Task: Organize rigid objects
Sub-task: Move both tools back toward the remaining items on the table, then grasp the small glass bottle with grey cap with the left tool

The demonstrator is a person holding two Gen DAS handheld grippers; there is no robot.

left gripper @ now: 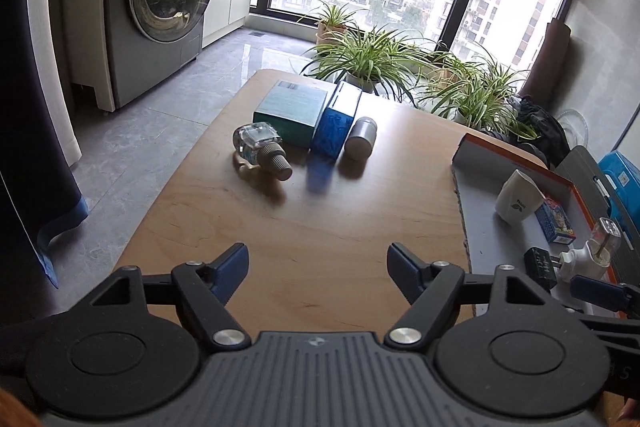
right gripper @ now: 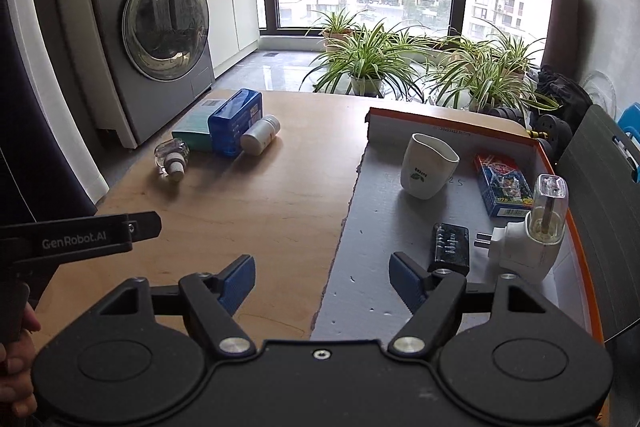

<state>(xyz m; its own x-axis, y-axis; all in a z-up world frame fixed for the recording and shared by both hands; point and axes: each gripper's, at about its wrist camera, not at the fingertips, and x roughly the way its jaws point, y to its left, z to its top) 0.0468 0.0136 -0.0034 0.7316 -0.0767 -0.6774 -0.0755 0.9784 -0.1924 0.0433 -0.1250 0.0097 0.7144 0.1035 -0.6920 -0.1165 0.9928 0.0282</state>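
From the left wrist, the left gripper (left gripper: pixel 316 273) hangs over the wooden table (left gripper: pixel 304 211) with its jaws spread and nothing between them; beyond it lie a glass bottle (left gripper: pixel 260 149) on its side, a teal box (left gripper: pixel 294 107), a blue box (left gripper: pixel 336 121) and a grey canister (left gripper: pixel 360 139), side by side; the shallow tray (left gripper: pixel 480 223) sits right of these.

From the right wrist, the right gripper (right gripper: pixel 322 285) is likewise released and empty, above the tray's (right gripper: pixel 376 227) near edge; inside stand a white cup (right gripper: pixel 426 167), a card box (right gripper: pixel 502 185), a black block (right gripper: pixel 450 247), perhaps a lock, and a plug-in vaporiser (right gripper: pixel 532 239).
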